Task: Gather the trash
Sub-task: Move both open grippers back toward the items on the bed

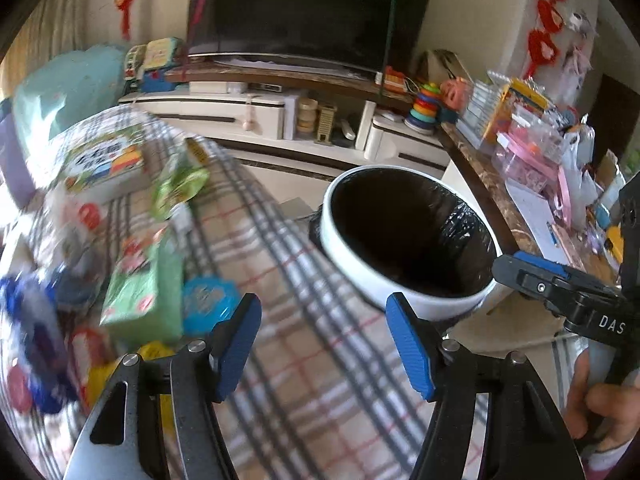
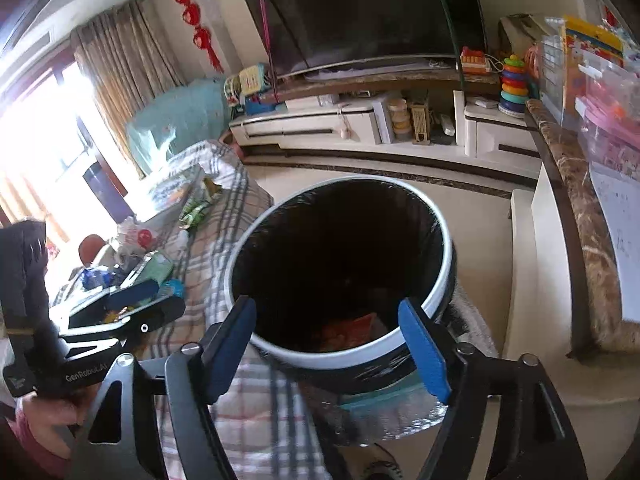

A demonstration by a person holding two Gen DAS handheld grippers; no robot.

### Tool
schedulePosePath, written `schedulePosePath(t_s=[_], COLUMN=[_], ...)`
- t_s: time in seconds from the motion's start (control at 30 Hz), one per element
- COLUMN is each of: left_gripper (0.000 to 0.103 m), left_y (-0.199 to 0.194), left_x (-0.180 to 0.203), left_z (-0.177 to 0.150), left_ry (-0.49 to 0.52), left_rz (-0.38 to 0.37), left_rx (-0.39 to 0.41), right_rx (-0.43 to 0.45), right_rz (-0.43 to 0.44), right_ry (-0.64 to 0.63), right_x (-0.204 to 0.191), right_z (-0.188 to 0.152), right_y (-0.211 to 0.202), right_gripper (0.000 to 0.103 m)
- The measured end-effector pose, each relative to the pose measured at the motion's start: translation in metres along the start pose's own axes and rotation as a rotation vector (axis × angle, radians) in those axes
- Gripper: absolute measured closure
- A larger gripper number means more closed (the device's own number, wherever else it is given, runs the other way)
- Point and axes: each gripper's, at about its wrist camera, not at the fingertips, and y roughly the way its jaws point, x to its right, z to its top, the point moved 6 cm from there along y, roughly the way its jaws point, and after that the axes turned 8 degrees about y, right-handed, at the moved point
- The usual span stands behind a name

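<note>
Bin (image 2: 424,328) upright, mouth up; right tool (image 2: 326,344) open above.

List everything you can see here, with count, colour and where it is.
Trash bin: one, white rim, black liner, on the floor beside the table; something orange at the bottom.
Tablecloth: one, plaid, over the table left of the bin.
Packets and wrappers: several, green, blue, red, yellow, blurred, on the cloth's left part.
Television: one, black, on the cabinet at the back.
Cabinet: one, white, under the television.
Stacking ring toy: one, multicoloured, at the cabinet's right end.
Red hangings: several, on the wall.
Curtain: one, tan, by the window.
Left claw: blue pads, open, empty, over the cloth.
Right claw: blue pads, open, empty, over the bin.
</note>
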Motion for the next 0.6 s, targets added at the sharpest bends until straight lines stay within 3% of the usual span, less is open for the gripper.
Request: schedulePosePath(t_s=[0.6], left_gripper=[0.039], left_y=[-0.098], left_x=[-0.063], left_z=[-0.080], left_ry=[-0.165], left_rz=[0.094], left_rx=[0.049], right_rx=[-0.055], right_rz=[0.147], right_ry=[0.000], right_x=[-0.080], right_z=[-0.063], right_y=[0.010], right_gripper=[0.021])
